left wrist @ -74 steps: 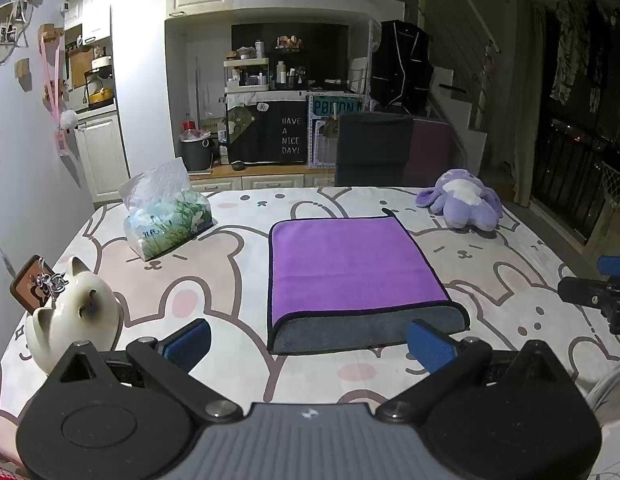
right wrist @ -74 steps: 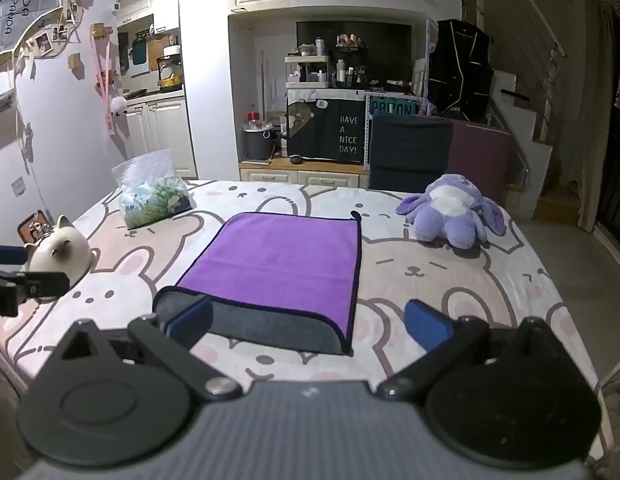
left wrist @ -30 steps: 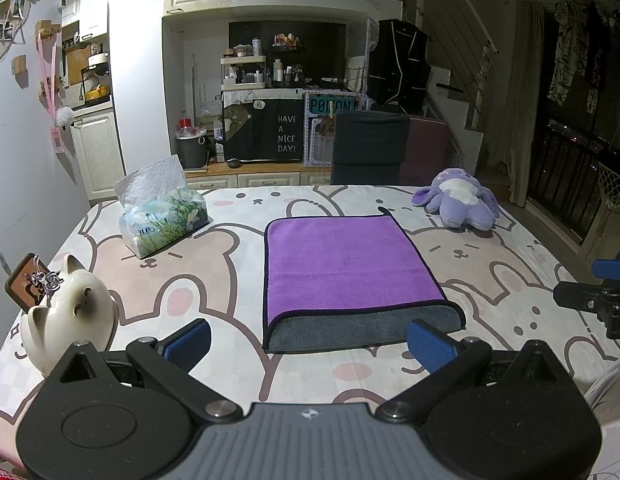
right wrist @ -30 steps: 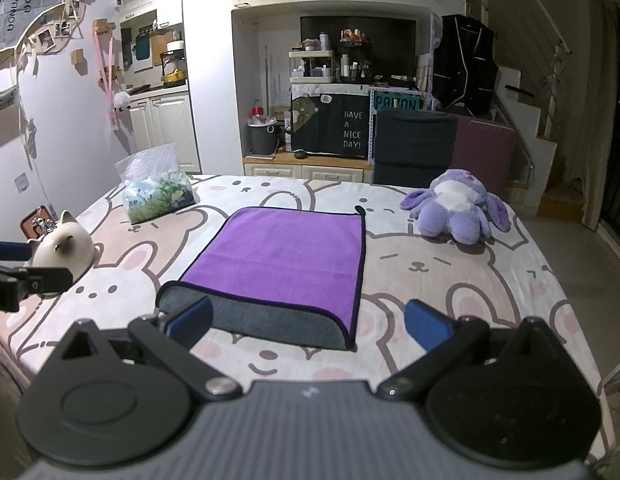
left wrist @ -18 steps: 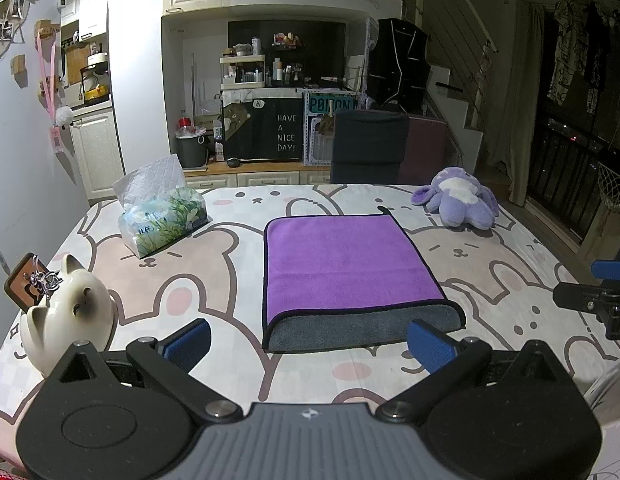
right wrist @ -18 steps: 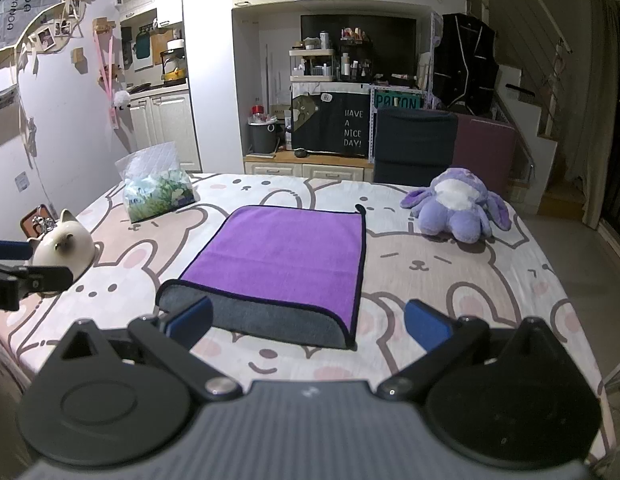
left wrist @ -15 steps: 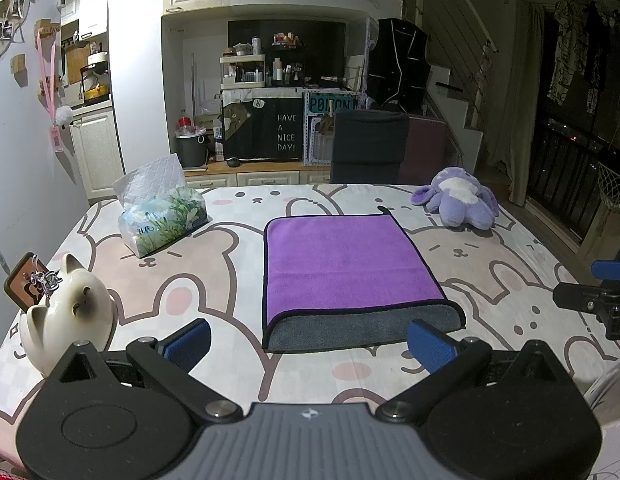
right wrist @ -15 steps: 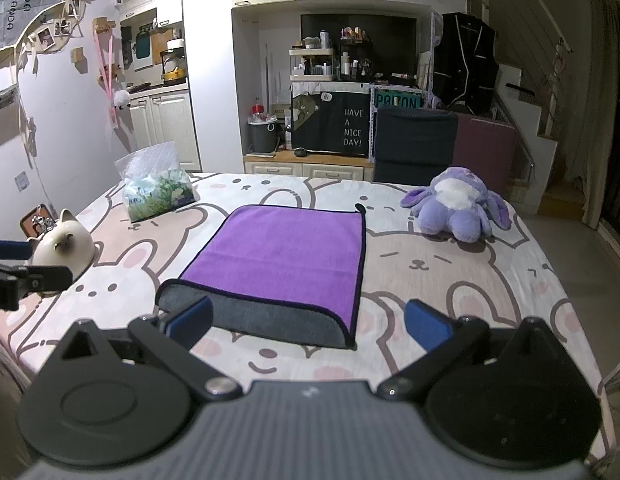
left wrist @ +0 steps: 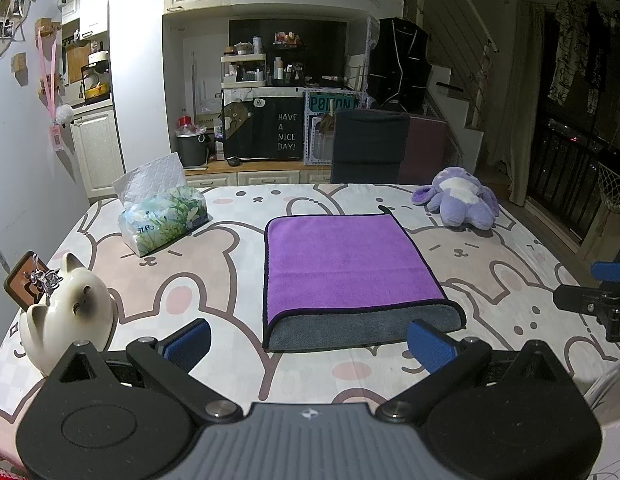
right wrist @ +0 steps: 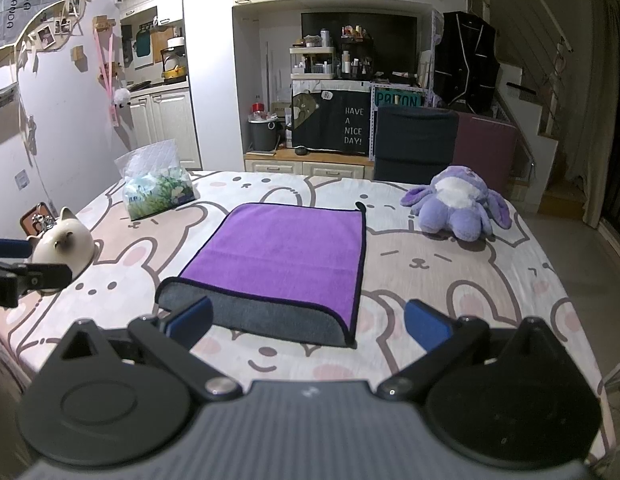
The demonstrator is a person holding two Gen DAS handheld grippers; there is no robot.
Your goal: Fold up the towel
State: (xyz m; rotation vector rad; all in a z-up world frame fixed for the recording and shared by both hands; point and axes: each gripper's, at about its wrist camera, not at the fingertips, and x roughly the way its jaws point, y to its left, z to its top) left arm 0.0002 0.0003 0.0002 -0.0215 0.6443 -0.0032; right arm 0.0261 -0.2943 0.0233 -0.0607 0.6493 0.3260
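Observation:
A purple towel with a grey underside lies folded flat in the middle of the table, its rolled grey fold edge toward me; it also shows in the right wrist view. My left gripper is open and empty, held just short of the towel's near edge. My right gripper is open and empty, also near the towel's front edge, its left pad over the grey corner. Each gripper shows at the edge of the other's view.
The table has a bunny-print cloth. A tissue pack stands at the back left, a white cat figurine at the front left, a purple plush toy at the back right. A dark chair stands behind the table.
Both views have shifted only slightly. The towel has not moved and both grippers stay open.

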